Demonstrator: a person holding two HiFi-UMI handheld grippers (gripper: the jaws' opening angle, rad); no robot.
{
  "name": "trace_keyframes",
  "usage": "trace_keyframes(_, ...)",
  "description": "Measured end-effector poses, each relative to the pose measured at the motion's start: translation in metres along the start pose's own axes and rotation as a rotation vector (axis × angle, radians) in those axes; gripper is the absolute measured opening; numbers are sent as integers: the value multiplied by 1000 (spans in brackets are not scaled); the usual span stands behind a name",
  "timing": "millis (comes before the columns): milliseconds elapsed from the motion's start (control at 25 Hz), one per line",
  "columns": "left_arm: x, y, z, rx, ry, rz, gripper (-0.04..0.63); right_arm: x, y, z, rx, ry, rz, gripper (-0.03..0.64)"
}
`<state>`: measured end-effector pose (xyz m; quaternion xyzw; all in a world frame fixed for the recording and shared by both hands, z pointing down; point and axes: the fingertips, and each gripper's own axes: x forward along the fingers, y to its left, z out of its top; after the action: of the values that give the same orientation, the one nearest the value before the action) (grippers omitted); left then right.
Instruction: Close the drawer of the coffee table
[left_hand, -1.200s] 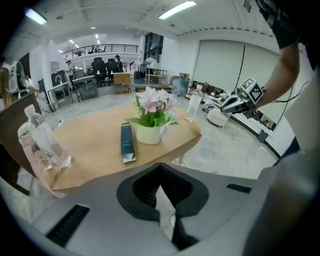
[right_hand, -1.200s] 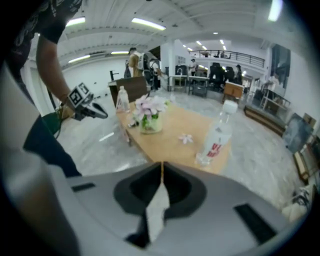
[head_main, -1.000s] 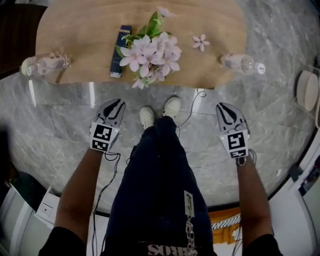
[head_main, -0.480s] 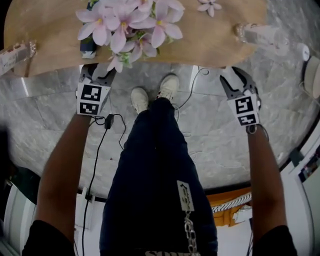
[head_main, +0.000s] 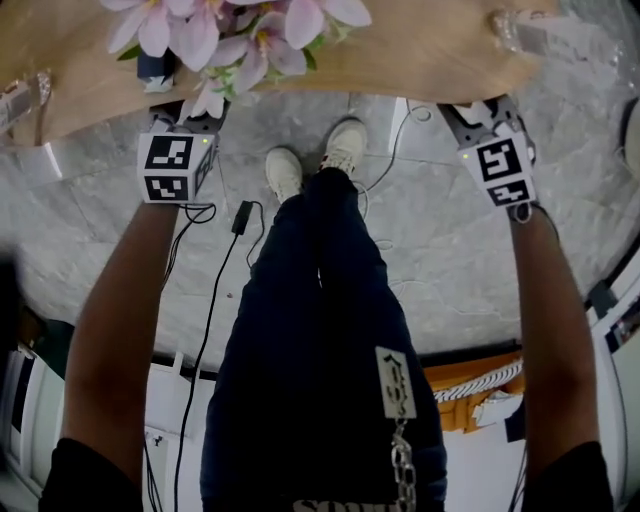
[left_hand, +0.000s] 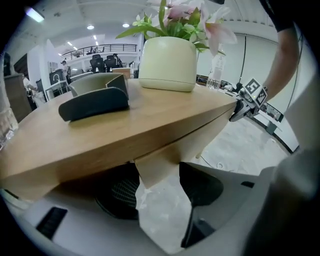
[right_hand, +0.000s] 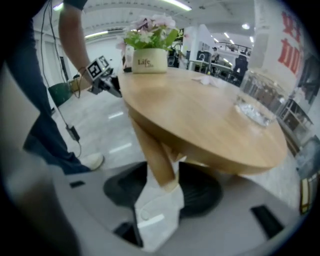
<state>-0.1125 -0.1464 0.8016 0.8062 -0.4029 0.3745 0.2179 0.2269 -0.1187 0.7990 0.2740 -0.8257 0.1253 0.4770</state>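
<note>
Wooden top: the coffee table (head_main: 430, 60) fills the upper edge of the head view. Its pale slab carries a flower pot (left_hand: 167, 64) and a clear bottle (head_main: 530, 35), and we stand at its near rim on a grey marble floor (head_main: 440, 230).
Drawer: we judge that it sits under the top on our side, but no view shows its front plainly. In the left gripper view a tan panel (left_hand: 157, 167) hangs below the slab, and we cannot tell whether that is the drawer face or a support.
Left gripper: the left gripper (left_hand: 160, 197) is tucked at the rim beneath the blossoms, its jaws opening and its pads pressing on nothing. The tan panel shows in the gap beyond them.
Right gripper: the right gripper (right_hand: 162, 195) hangs further along the rim, jaws spread wide and empty, with a slanted wooden leg (right_hand: 150, 145) seen past them.
Handling: we expect a stiff, fairly light wooden box on runners, smooth-faced and not fragile. It should slide with a modest push, and it may stick if pushed off-centre.
Where to take hold: no grasp seems needed. We would set the jaw tips flat against the drawer face, one towards each end, and press evenly inward under the top.
Risk: the pot and the bottle stand on the same slab, so a hard shove could shake them.
</note>
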Motion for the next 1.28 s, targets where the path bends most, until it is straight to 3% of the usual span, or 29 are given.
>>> trace_keyframes(80,1,0,0,-3,3,-5,270,4,3,2,-13,0,3,168)
trace_keyframes(720,-13,-11,-17,65,9,-26,253,-2,33,-10,-24,67,40,156)
trace_keyframes(1280,-39,-37,-52,58,47,-46,244,-17,77,-32,-11,118,63,156)
